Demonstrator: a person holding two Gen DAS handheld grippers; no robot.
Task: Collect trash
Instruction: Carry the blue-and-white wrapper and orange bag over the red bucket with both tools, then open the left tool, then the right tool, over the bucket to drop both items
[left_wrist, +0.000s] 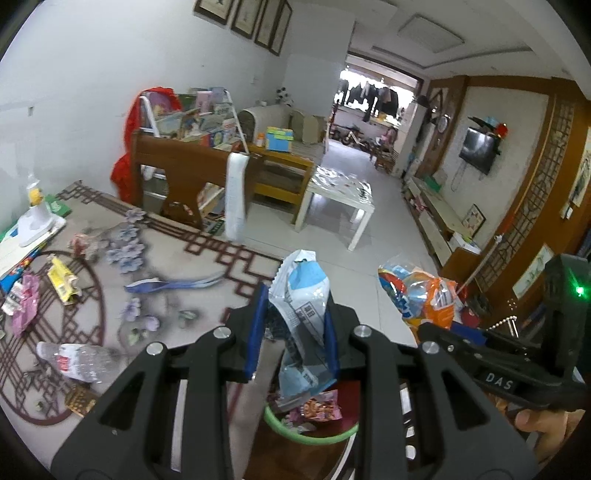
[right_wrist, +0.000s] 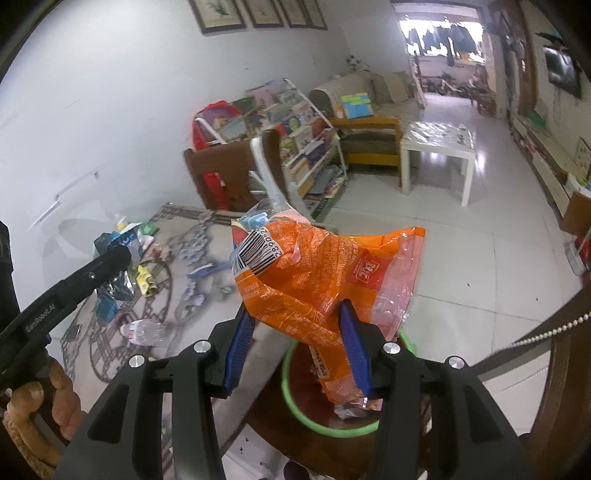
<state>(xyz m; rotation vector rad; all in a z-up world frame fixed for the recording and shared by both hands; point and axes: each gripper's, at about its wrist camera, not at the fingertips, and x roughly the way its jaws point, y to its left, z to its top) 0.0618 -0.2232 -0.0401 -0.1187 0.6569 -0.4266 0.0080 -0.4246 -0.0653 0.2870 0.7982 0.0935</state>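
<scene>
Between our left gripper's (left_wrist: 295, 325) blue ribbed jaws we pinch a crinkled blue-and-white foil wrapper (left_wrist: 301, 295), its tail hanging down over a green-rimmed bin (left_wrist: 314, 437) just below. Our right gripper (right_wrist: 299, 347) clamps a glossy orange plastic bag (right_wrist: 314, 280) with a barcode, poised above that same bin's round rim. Left of the jaws, only the left view shows clearly a crushed clear bottle (left_wrist: 79, 360) and a yellow wrapper (left_wrist: 64, 280) on the patterned tabletop (left_wrist: 177, 258). The right view alone shows a hand (right_wrist: 55, 398) gripping the other handle.
</scene>
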